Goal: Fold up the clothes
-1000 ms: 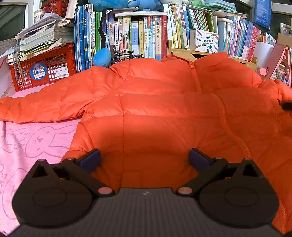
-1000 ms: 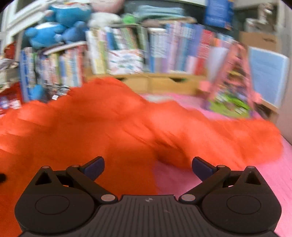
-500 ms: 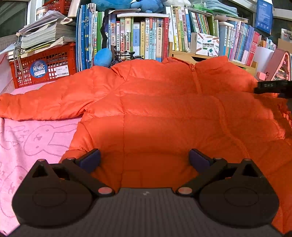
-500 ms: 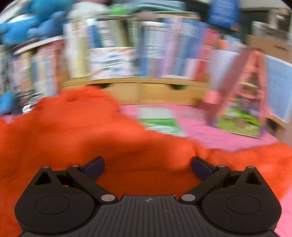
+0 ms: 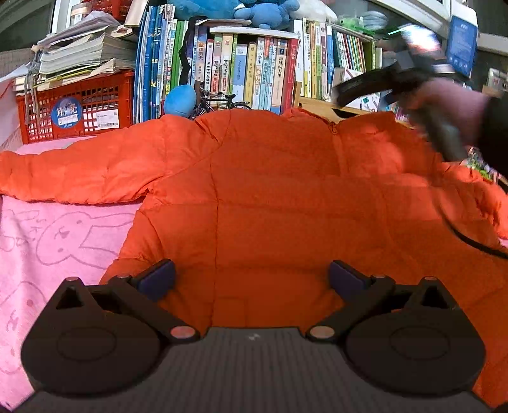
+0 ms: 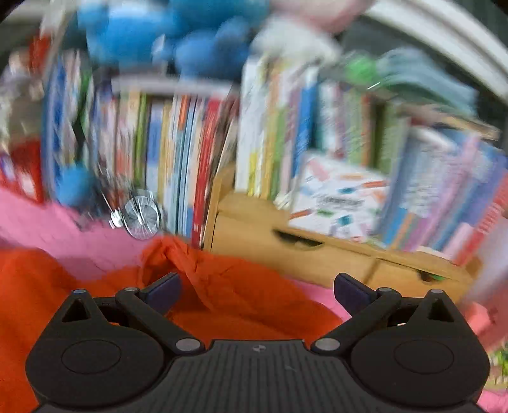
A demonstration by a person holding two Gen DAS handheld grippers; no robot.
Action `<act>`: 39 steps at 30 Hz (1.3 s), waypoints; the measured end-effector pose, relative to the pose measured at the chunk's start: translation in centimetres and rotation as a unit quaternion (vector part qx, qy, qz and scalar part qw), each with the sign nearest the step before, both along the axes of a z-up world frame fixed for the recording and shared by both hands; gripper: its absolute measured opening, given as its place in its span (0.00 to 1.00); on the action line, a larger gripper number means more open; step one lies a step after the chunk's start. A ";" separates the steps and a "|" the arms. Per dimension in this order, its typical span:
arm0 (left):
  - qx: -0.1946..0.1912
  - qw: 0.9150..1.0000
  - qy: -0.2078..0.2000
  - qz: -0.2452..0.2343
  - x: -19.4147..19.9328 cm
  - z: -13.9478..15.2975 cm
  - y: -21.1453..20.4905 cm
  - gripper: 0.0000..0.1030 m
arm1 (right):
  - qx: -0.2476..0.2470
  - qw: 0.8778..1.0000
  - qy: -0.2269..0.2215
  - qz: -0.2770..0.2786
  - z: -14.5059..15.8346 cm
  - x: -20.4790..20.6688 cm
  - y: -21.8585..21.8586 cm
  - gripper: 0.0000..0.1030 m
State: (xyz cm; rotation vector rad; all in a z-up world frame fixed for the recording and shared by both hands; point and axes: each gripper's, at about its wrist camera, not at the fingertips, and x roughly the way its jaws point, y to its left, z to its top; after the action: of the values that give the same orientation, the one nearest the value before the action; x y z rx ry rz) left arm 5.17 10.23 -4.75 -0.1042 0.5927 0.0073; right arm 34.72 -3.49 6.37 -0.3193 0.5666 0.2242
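An orange puffer jacket (image 5: 285, 197) lies spread front-up on a pink rabbit-print cloth (image 5: 54, 241), one sleeve stretched out to the left. My left gripper (image 5: 250, 276) hovers open over the jacket's bottom hem with nothing between its fingers. In the left wrist view a hand holds the right gripper's body (image 5: 397, 79) up above the jacket's right shoulder. The right wrist view is blurred: my right gripper (image 6: 257, 289) is open over the jacket's collar (image 6: 222, 279), empty, facing the bookshelf.
Behind the jacket stand rows of books (image 5: 241, 66), a red crate (image 5: 79, 108) under stacked papers, blue plush toys (image 5: 254, 9) and a small model bicycle (image 5: 219, 101). A wooden drawer unit (image 6: 317, 254) sits close behind the collar.
The right gripper has swung up and left, from over the right sleeve to above the collar, now facing the shelf. The left gripper stayed over the hem, both open.
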 end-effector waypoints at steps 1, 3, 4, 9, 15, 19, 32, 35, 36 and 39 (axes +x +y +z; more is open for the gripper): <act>-0.004 1.000 -0.001 -0.001 0.0 0.0 0.1 1.00 | -0.013 1.000 0.027 0.000 -0.9 1.3 1.1 1.00; -0.011 1.000 -0.004 -0.002 -0.2 0.0 0.3 1.00 | -0.047 0.996 0.071 -0.007 -3.0 3.4 2.7 1.00; -0.015 1.000 -0.006 -0.002 -0.3 -0.1 0.5 1.00 | -0.065 0.994 0.091 -0.011 -4.0 4.3 3.3 0.95; -0.028 1.000 -0.013 -0.004 -0.6 -0.2 0.9 1.00 | -0.072 0.993 0.008 -0.093 -3.5 4.5 3.3 0.07; -0.028 1.000 -0.012 -0.002 -0.5 -0.3 1.0 1.00 | 0.036 0.921 -0.385 0.044 6.5 -5.8 2.8 0.16; -0.026 1.000 -0.011 -0.002 -0.5 -0.3 0.9 1.00 | 0.052 0.925 -0.363 0.096 7.8 -6.2 2.5 0.72; -0.016 1.000 -0.006 0.008 -0.2 0.0 0.4 1.00 | 0.243 0.968 0.025 0.052 0.6 -5.9 -7.5 1.00; -0.017 1.000 -0.014 0.021 -0.1 1.4 0.8 1.00 | 0.261 0.962 0.038 0.075 -0.9 -9.5 -8.9 1.00; -0.012 1.000 -0.022 0.016 0.1 2.3 0.9 1.00 | 0.247 0.965 0.030 0.084 -1.4 -10.7 -9.0 1.00; 0.007 0.998 -0.065 -0.014 1.8 5.4 0.7 1.00 | 0.207 0.973 0.010 0.098 -2.6 -13.3 -8.9 0.99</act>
State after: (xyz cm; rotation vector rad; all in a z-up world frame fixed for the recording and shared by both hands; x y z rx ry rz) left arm 7.02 10.89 0.66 -0.0819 0.4643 -0.0228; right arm 21.39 -12.38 3.76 0.0336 0.4946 0.5282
